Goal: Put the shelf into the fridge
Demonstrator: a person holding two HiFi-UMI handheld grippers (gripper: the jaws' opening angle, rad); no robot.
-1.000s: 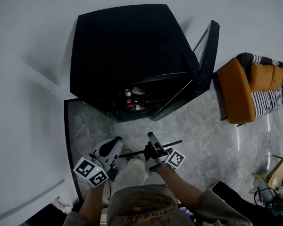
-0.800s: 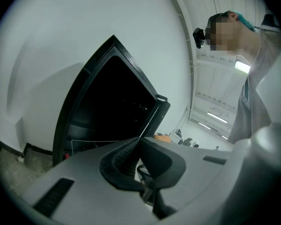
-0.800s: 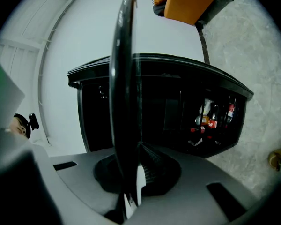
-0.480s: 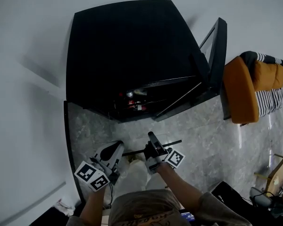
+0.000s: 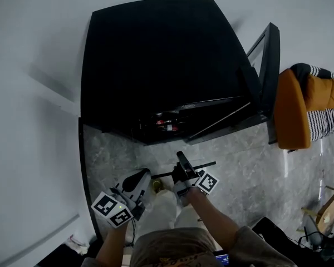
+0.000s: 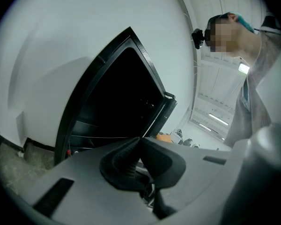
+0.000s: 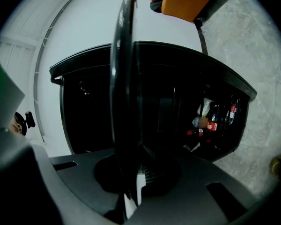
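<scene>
The fridge (image 5: 156, 60) has drawn nearer, door open, ahead of both grippers. The right gripper (image 5: 183, 173) clamps the shelf (image 5: 207, 165), not yet inside. The left gripper (image 5: 139, 179) is closed and empty.

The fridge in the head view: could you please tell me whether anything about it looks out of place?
Its shelf is out of the fridge, clamped on edge in the right gripper above the floor, and the door stands open. Nothing looks spilled or broken.
</scene>
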